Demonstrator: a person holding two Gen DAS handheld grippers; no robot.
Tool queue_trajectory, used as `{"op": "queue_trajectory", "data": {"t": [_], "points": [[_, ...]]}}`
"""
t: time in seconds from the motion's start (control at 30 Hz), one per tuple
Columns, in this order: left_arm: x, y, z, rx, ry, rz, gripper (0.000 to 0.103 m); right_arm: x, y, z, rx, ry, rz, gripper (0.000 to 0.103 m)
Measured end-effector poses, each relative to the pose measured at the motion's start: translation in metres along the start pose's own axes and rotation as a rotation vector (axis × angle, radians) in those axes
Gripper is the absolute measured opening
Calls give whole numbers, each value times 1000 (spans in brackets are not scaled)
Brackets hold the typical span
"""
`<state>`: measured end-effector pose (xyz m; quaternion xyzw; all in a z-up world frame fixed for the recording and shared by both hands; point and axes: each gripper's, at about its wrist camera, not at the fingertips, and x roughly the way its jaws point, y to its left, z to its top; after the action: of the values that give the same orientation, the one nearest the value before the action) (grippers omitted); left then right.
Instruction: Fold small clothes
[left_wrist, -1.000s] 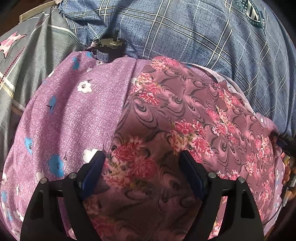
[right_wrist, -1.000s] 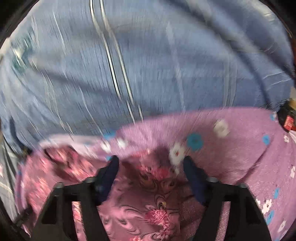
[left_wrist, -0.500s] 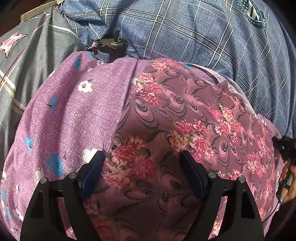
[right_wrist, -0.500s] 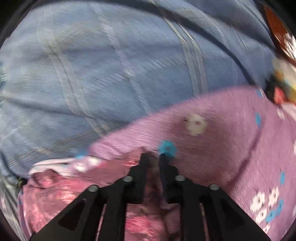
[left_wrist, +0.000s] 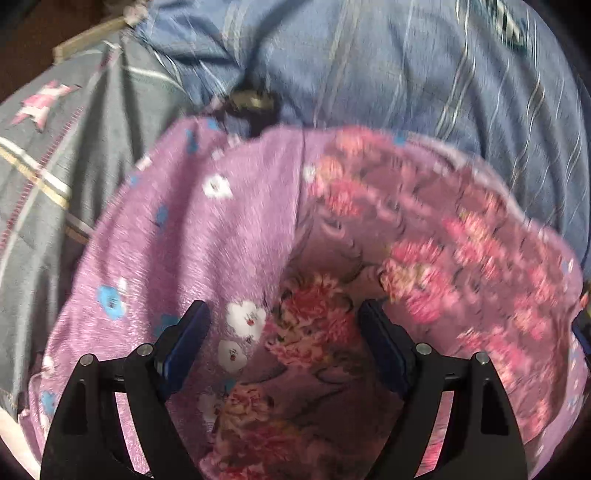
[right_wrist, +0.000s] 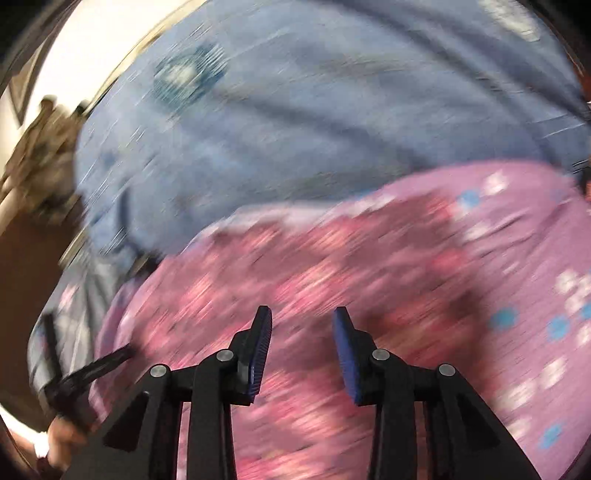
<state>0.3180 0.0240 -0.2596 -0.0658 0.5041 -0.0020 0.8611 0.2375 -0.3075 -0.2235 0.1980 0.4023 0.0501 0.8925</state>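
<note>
A small mauve garment printed with pink and red flowers and dark swirls lies spread on a larger lilac cloth dotted with white and blue flowers; the lilac cloth shows to the garment's left and along its right edge. In the left wrist view the garment's left border runs from the far side down toward the camera, with a rumpled fold just in front of the claw.

The left gripper stands wide open, its blue-padded fingers well apart, straddling the garment's near left border: the left finger is over the lilac cloth, the right one over the flowered print. Nothing is pinched between them; whether the tips press on the fabric cannot be told.

In the right wrist view, heavily blurred, the same garment fills the lower middle, with the lilac cloth to its right. The right gripper is partly open, a clear gap between its ribbed blue pads, holding nothing and hanging over the flowered print; contact cannot be judged.

Beyond both cloths lies a blue bedcover crossed with pale check lines. To the left is a grey quilted cover with a pink star patch and striped bands. A small dark object, too blurred to name, sits at the far edge of the lilac cloth.
</note>
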Motion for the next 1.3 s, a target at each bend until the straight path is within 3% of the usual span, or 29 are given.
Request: {"op": "queue_trajectory", "data": {"t": [0.1,0.17,0.2,0.4,0.5,0.6,0.8,0.97,1.07,1.13,1.2,1.3], "points": [[1,5,2,-33,22,-37,84,39,8,-30,-3,147,-31,35],[-3,12,5,-56,40,-90,84,33,12,-41,-32,92,-45,35],[-7,17,5,-71,38,-100,84,28,12,-45,-24,107,-33,36],[-55,63,-15,-188,-72,-130,84,-22,3,-66,60,29,128,44],[-80,75,-47,-238,-102,-145,84,-29,6,-72,38,2,188,44],[-87,72,-79,-279,-45,-245,83,-28,13,-71,29,20,230,42],[-92,40,-98,-339,7,-398,83,-43,17,-73,23,10,274,42],[-67,22,-105,-484,53,-446,83,-42,11,-72,35,19,278,42],[-48,24,-106,-594,78,-453,83,-31,14,-69,25,51,282,36],[-45,25,-100,-644,37,-454,83,-23,19,-69,8,72,274,22],[-41,26,-90,-691,25,-465,83,-12,25,-69,-16,94,250,15],[-30,25,-74,-749,15,-479,83,3,29,-70,-15,134,235,14]]}}
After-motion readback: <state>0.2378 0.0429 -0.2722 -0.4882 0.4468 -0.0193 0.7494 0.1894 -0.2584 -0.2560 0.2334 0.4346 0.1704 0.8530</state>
